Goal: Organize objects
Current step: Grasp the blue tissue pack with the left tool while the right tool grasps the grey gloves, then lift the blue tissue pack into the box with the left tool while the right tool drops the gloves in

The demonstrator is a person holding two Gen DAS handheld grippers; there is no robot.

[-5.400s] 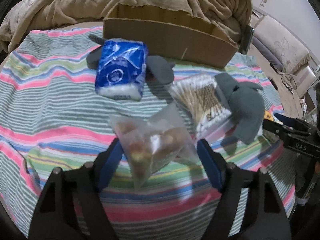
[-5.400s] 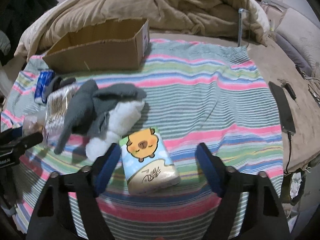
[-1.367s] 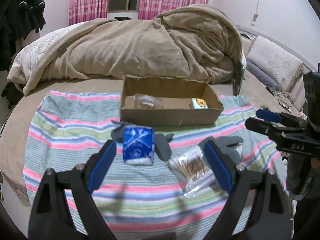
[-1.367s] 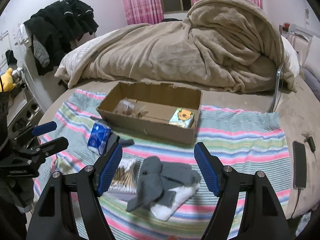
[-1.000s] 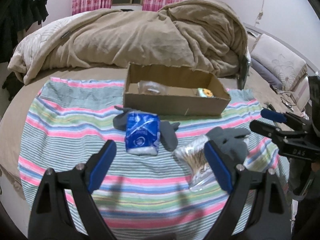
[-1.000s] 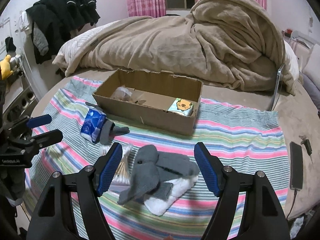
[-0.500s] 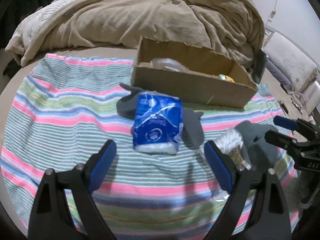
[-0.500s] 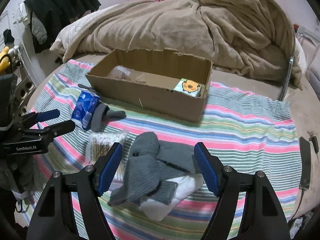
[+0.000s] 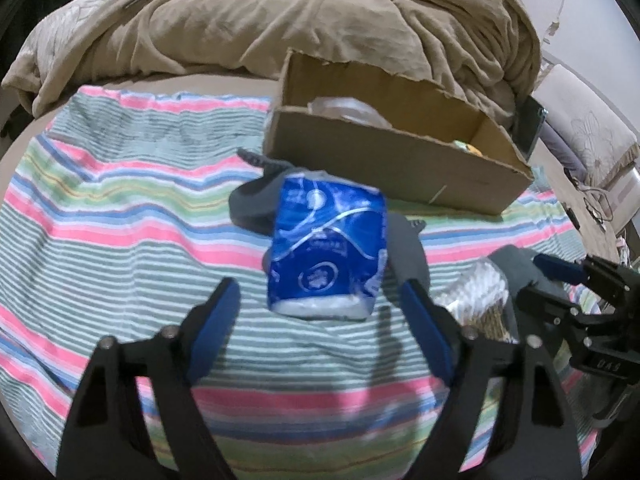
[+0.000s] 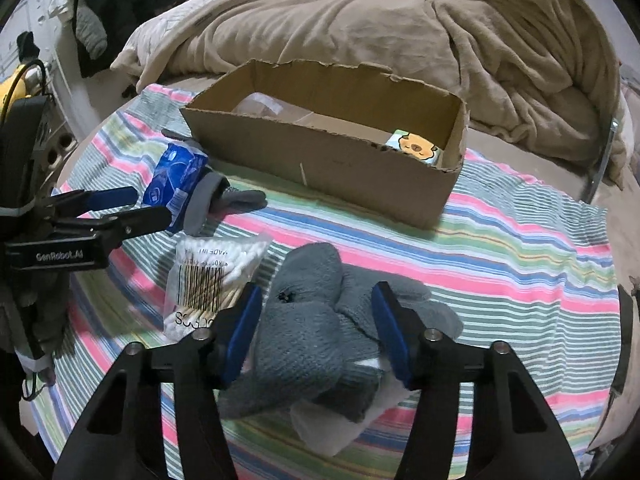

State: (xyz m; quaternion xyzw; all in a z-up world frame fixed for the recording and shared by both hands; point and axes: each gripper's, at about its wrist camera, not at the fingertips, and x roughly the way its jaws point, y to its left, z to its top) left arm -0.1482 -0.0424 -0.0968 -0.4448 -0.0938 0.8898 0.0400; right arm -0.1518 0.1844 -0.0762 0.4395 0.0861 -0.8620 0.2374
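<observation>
Broadly, one beige duvet (image 10: 400, 20) is heaped along the far side of the bed, and one striped blanket (image 9: 120, 208) covers the near part and carries everything else. One open cardboard box (image 10: 320, 152) stands at the far edge of the striped blanket, just in front of the duvet. Inside it I count two things: one clear plastic bag (image 9: 348, 110) at its left end and one tissue pack with a cartoon animal (image 10: 416, 146) in its right corner.

One pile of grey knitted socks (image 10: 316, 320) lies near the front edge of the blanket, between the blue fingers of the right gripper (image 10: 316, 328); the jaws stand apart on both sides of the pile and I cannot tell if they touch it. One blue tissue pack (image 9: 328, 248) lies in the middle of the blanket on top of a single grey sock (image 9: 252, 204), just beyond the fingertips of the left gripper (image 9: 320, 320), whose jaws are wide apart and hold nothing. One bag of cotton swabs (image 10: 212, 276) lies between the blue pack and the sock pile, just beside the right gripper's left finger.
</observation>
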